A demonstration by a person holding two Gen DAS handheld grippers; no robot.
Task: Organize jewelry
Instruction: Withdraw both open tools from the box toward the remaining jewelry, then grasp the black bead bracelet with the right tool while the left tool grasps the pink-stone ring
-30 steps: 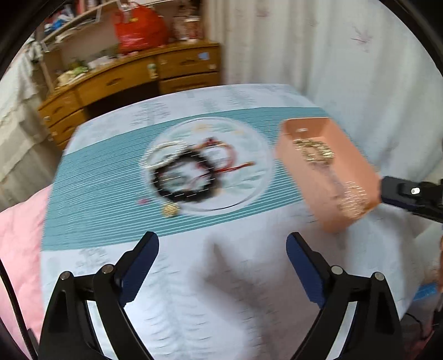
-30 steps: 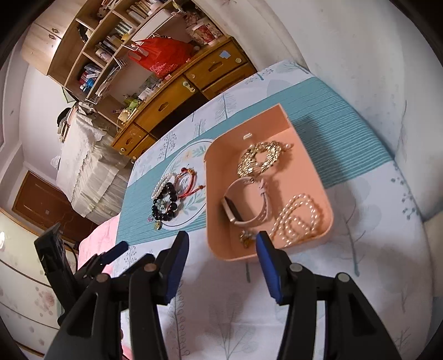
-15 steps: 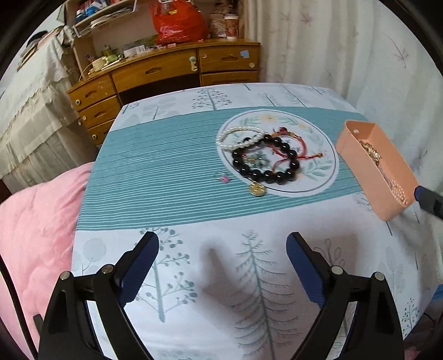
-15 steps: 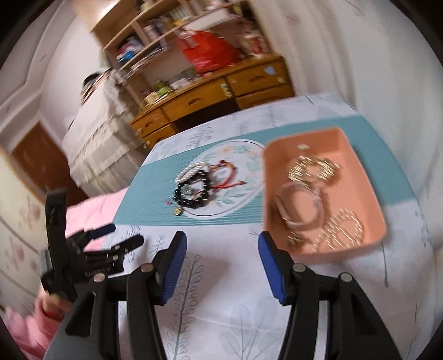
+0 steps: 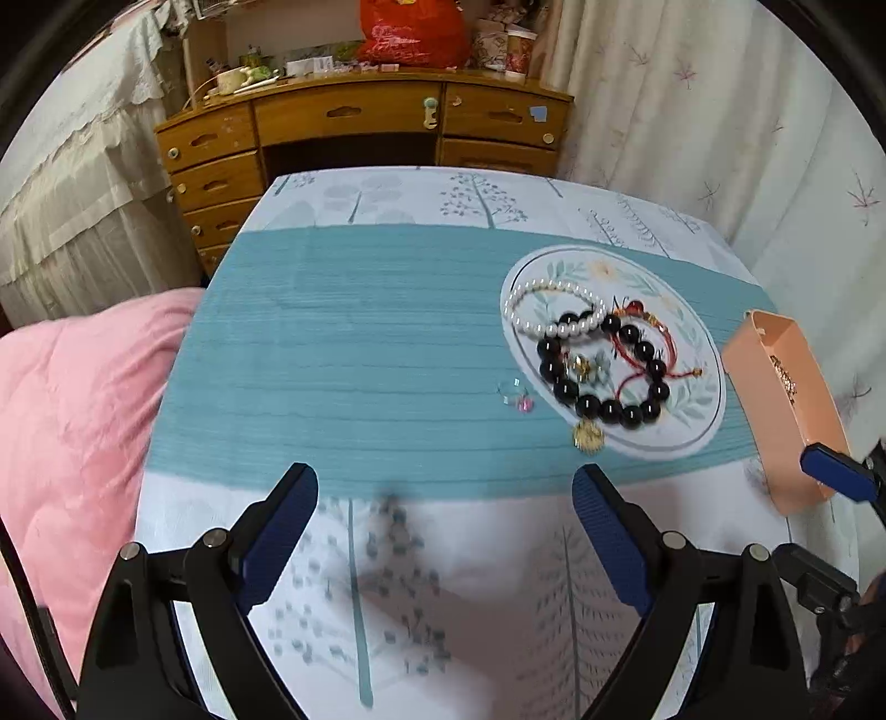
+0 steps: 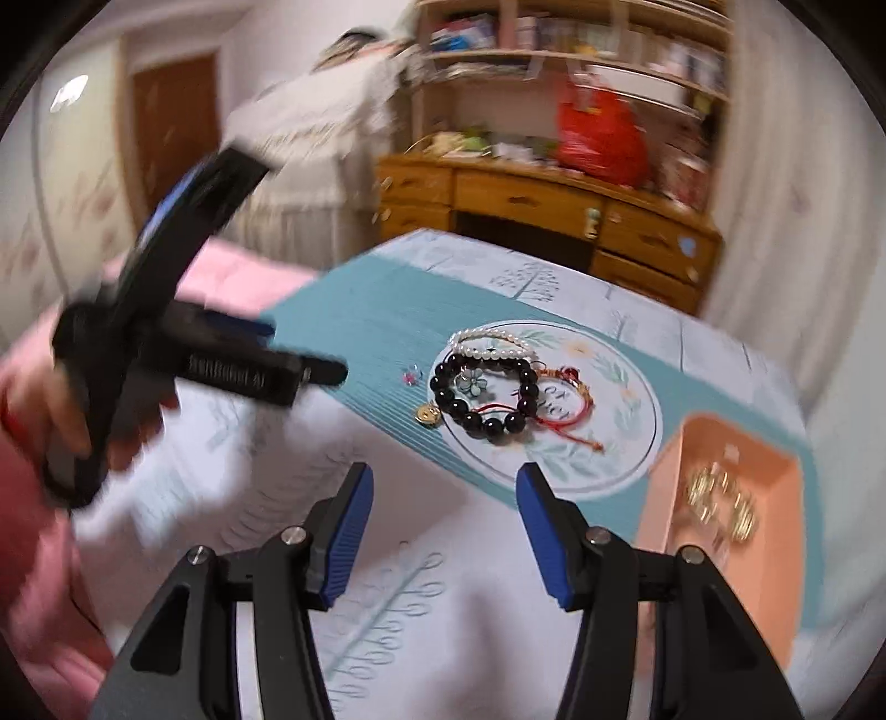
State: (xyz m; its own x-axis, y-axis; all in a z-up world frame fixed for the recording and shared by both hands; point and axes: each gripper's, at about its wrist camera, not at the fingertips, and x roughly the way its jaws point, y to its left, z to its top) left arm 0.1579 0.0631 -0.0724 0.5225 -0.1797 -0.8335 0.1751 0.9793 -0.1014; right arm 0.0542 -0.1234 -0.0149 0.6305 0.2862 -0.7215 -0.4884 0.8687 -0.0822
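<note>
A black bead bracelet [image 5: 603, 376] [image 6: 487, 396], a white pearl bracelet [image 5: 554, 310] [image 6: 490, 340], a red cord bracelet [image 5: 648, 343] [image 6: 559, 410], a gold pendant [image 5: 588, 437] [image 6: 427, 414] and a small pink ring [image 5: 518, 396] [image 6: 410, 376] lie on the tablecloth's round print. A peach tray [image 5: 786, 421] [image 6: 664, 498] at the right holds gold jewelry [image 6: 720, 498]. My left gripper [image 5: 443, 520] is open and empty, short of the pile. My right gripper [image 6: 443, 515] is open and empty, just before the bracelets.
The table [image 5: 332, 343] has a teal and white cloth with tree prints. A pink quilt [image 5: 66, 421] lies at the left. A wooden desk [image 5: 354, 133] with drawers and a red bag [image 5: 410, 27] stand behind. White curtains [image 5: 720, 138] hang at the right.
Both grippers swung left, so the tray slid to the right edge of each view. The left gripper now appears large at the left of the right wrist view. Both stayed open.
</note>
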